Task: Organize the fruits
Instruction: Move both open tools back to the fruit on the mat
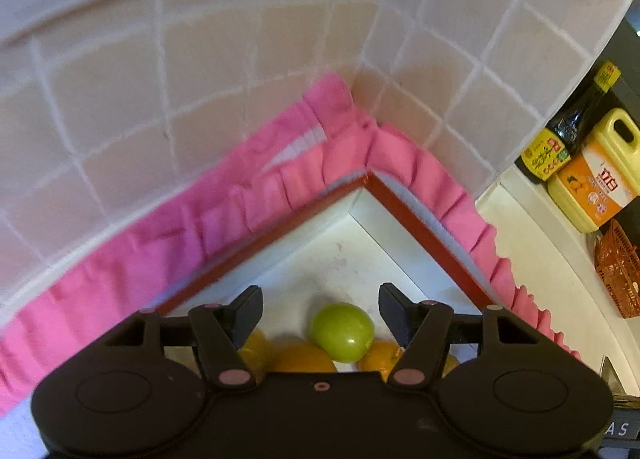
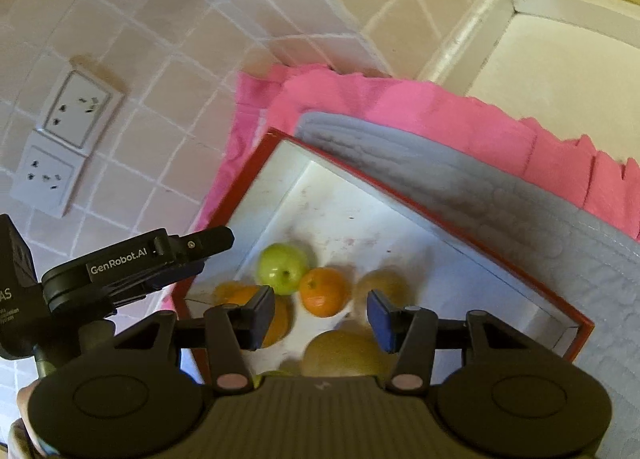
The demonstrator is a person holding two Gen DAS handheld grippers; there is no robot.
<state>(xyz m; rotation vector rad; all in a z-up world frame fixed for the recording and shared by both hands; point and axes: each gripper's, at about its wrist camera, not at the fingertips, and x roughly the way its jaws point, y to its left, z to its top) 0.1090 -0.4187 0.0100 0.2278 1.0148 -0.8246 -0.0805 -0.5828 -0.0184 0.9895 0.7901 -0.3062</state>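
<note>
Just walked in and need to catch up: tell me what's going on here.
A person is sorting fruit with a claw in each hand, over a red-rimmed white box draped in pink cloth in a tiled corner. Inside lie a green apple, oranges and a yellowish pear-like fruit. The left claw and right claw both hang open above the fruit, holding nothing. Beside the box stand a soy sauce bottle and a yellow jug.

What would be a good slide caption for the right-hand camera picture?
Open right gripper hovers empty above a green apple, orange and pears in a red-rimmed box.
</note>
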